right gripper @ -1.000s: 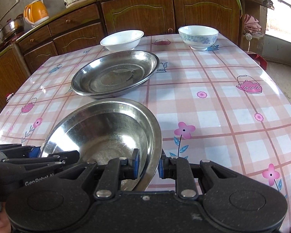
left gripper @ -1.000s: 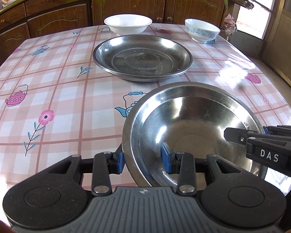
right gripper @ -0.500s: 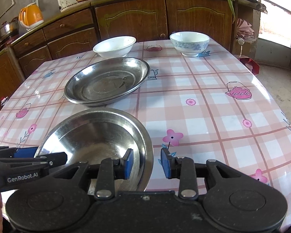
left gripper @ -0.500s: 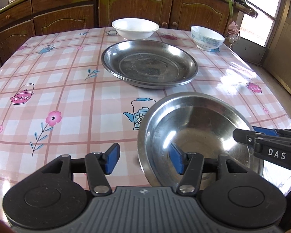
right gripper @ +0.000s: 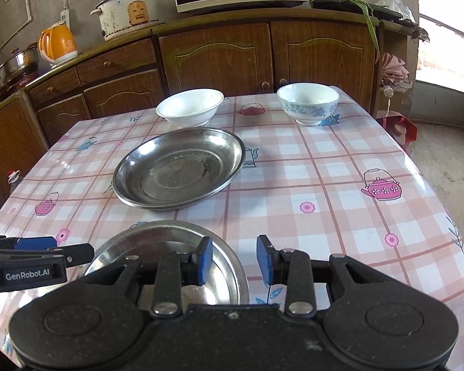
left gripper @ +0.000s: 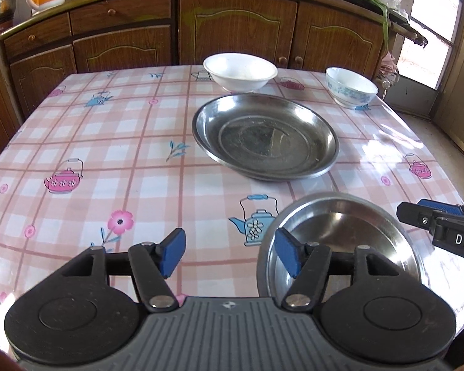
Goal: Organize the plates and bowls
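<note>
- The left gripper has its blue-padded jaws opening, spread wide with nothing pinched: one pad hangs over the near rim of the small round shiny steel plate, the other over bare cloth to its left.
- The right gripper has its jaws parted a moderate way, gripping nothing; the plate's right rim lies below the gap, untouched by either pad.
- That small steel plate sits flat on the pink-checked plastic tablecloth, at the near edge, apparently released.
- Judged by its look, it is light, stiff and slick; the thin raised rim is the only place to take hold of, with one pad inside and one outside.
- Just beyond the small plate lies the large, dull, round steel plate, likely heavier and equally slippery; opposite rim points would suit two grippers.
- Beyond the large plate stands a plain white shallow ceramic bowl, and to its right a white bowl with a blue flower pattern. Both look breakable and glazed; grip each wall near the lip, gently.
</note>
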### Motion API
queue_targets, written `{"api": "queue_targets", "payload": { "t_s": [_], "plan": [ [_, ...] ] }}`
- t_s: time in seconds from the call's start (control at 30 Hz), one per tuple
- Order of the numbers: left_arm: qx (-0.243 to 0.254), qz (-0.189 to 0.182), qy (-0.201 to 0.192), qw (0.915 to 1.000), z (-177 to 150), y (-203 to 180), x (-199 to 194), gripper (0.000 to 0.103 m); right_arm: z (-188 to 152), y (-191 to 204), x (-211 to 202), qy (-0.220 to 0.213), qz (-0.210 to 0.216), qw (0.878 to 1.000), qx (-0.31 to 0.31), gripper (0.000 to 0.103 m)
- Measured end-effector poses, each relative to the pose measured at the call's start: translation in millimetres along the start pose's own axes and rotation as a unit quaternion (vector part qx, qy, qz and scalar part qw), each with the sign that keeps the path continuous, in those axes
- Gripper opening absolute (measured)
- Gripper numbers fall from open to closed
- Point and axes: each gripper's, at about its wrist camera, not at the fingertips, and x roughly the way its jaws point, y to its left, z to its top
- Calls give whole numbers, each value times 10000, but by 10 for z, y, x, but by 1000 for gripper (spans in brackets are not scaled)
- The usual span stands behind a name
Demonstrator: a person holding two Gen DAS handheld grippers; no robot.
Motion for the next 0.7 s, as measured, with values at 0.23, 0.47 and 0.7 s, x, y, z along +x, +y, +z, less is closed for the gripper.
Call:
{"api": "queue_targets", "payload": {
  "t_s": [0.23, 0.47, 0.7],
  "plan": [
    [-4, 11, -135, 9999, 191, 56, -28, 68, 264, 40, -5, -196, 175, 9996, -144, 43],
    [35, 64, -325, 9994, 492, 87, -2, 70, 615, 41, 39, -403, 246, 9985, -290, 47],
    [71, 95, -433, 9990, 757, 99, 90, 71, 901, -3, 182, -467, 344, 9979, -287, 48]
  ]
}}
